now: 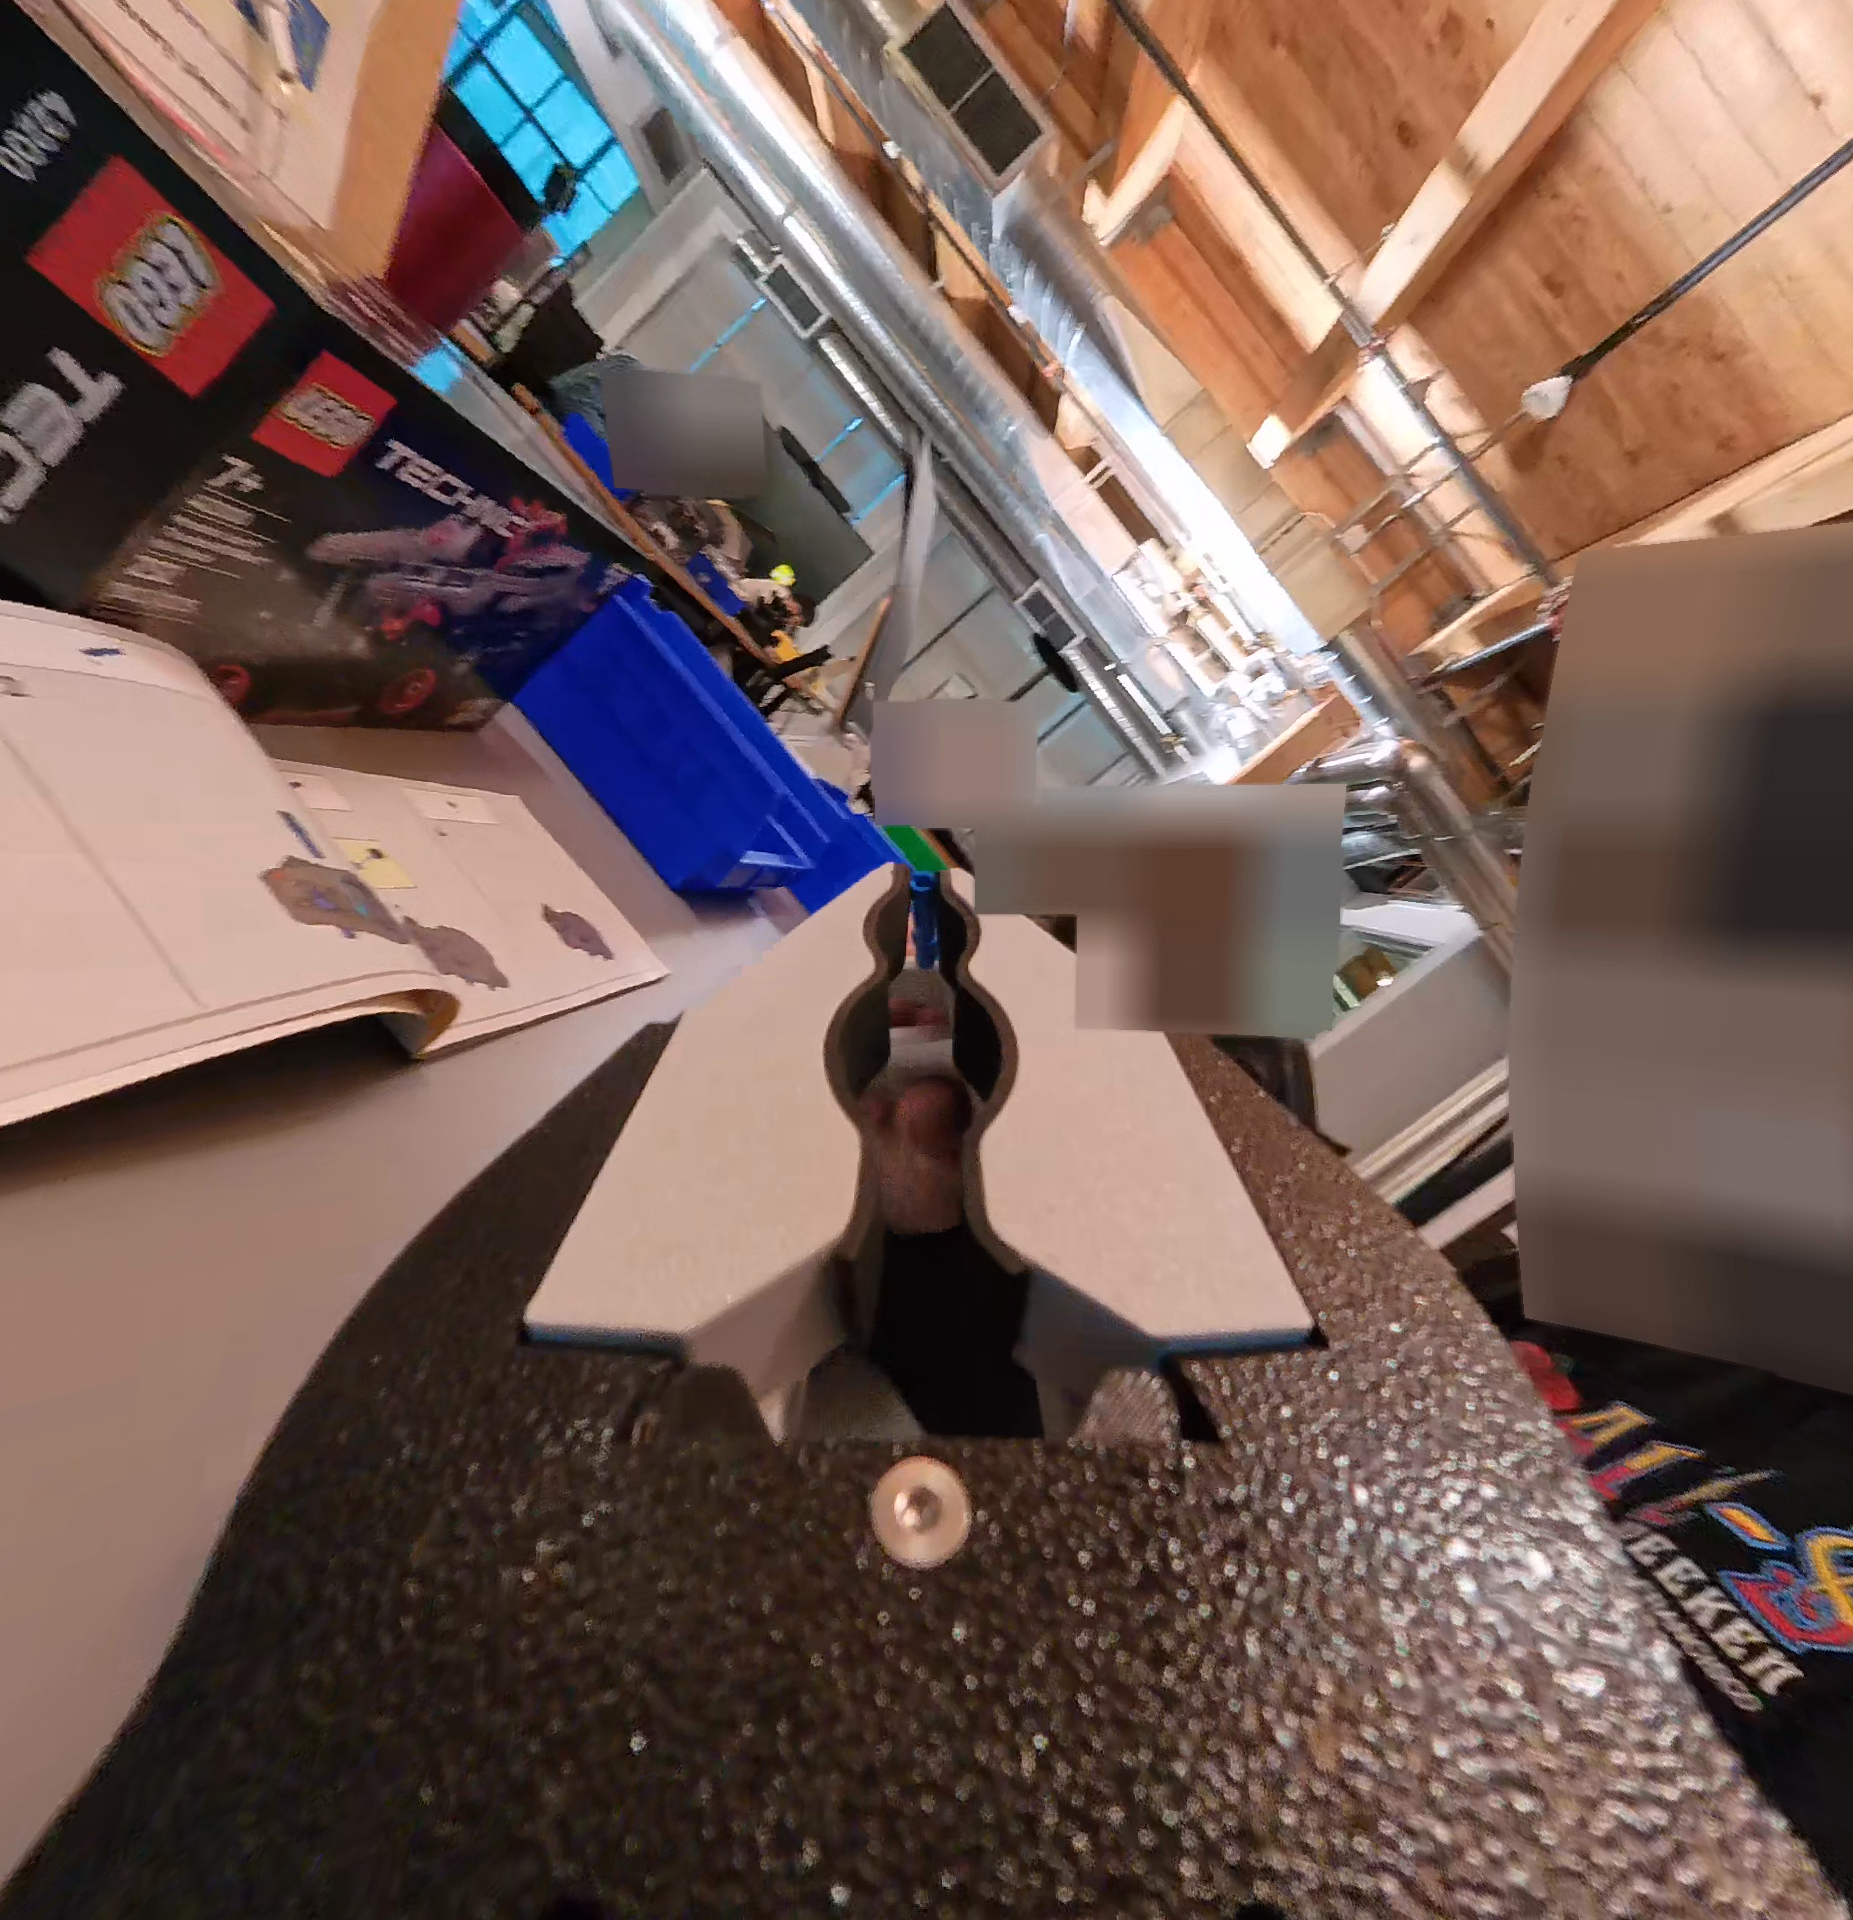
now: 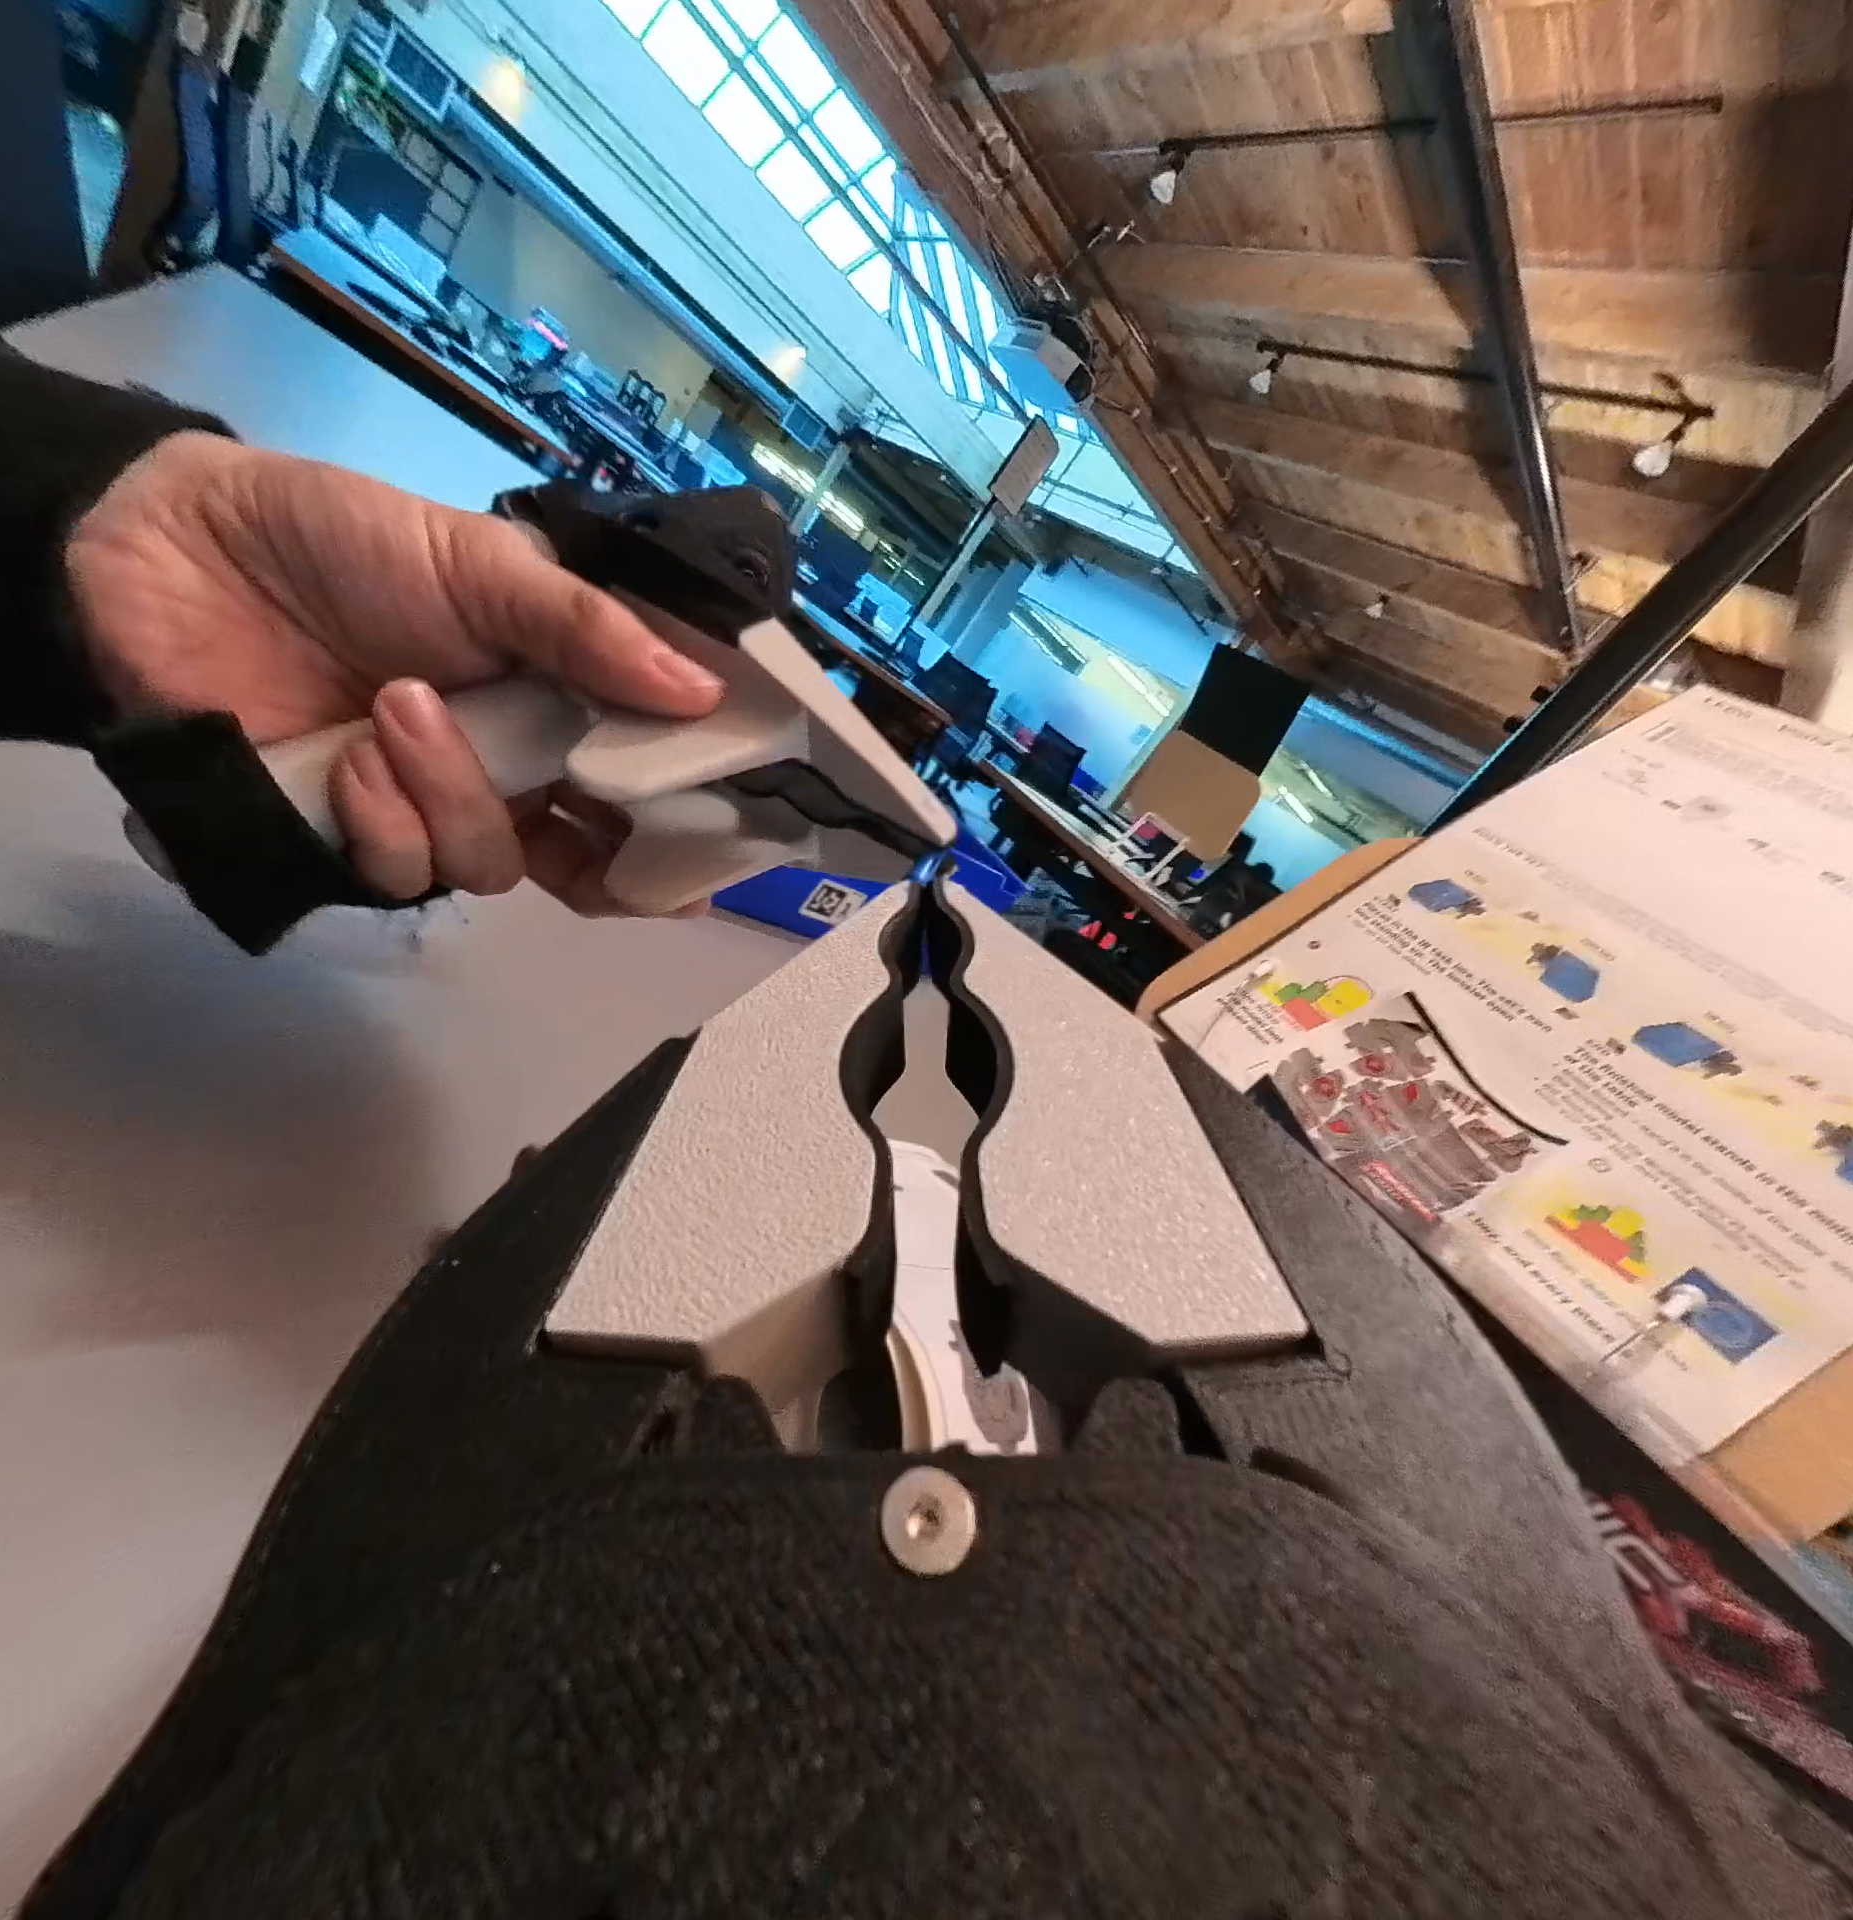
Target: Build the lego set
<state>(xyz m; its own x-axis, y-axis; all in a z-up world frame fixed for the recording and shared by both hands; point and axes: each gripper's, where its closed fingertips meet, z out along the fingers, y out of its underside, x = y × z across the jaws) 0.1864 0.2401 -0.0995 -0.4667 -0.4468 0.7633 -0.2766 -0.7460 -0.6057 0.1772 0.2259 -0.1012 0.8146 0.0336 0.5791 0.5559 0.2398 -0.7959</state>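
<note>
In the left wrist view my left gripper (image 1: 924, 904) is shut on a small blue pin (image 1: 924, 925) held upright between its fingertips. A bit of green (image 1: 917, 844) shows just past the tips, and blurred patches hide what lies beyond. In the right wrist view my right gripper (image 2: 927, 899) is shut, with the blue piece (image 2: 928, 878) pinched at its very tip. The left gripper (image 2: 941, 833), held by a hand (image 2: 330, 644) in a black sleeve, comes in from the left. Its tip meets the same blue piece, tip to tip with mine.
A black Lego box (image 1: 278, 499) and an open instruction booklet (image 1: 278, 883) lie on the grey table (image 1: 174, 1299) to the left. Blue bins (image 1: 683, 748) stand behind them. A cardboard board with a printed sheet (image 2: 1576, 1039) is on the right.
</note>
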